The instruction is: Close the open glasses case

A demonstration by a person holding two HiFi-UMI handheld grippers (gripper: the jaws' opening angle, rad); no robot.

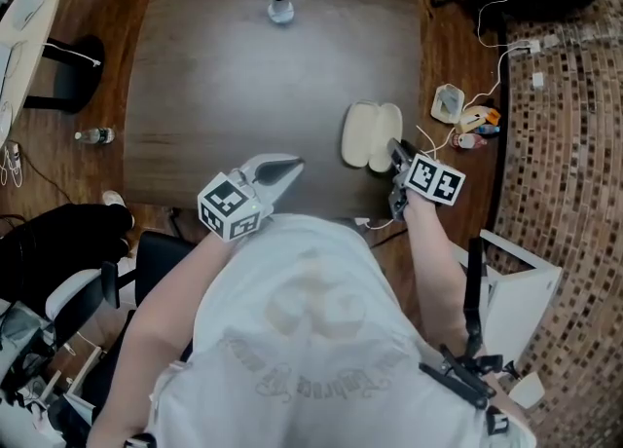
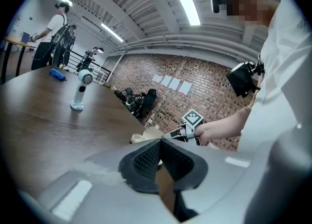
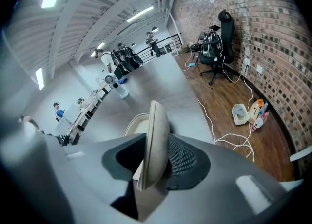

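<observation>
Folding lid (image 3: 156, 135): right gripper (image 1: 397, 155) pinches it upright; should swing squarely over base (image 1: 358, 134).
Left gripper (image 1: 294, 166): jaws together, empty.

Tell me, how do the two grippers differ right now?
The right gripper has the lid of the case between its jaws; the left gripper has its jaws together on nothing. The right one is at the case, on the right side of the table; the left one sits at the near edge, apart from the case. Both are grey and carry a marker cube.
</observation>
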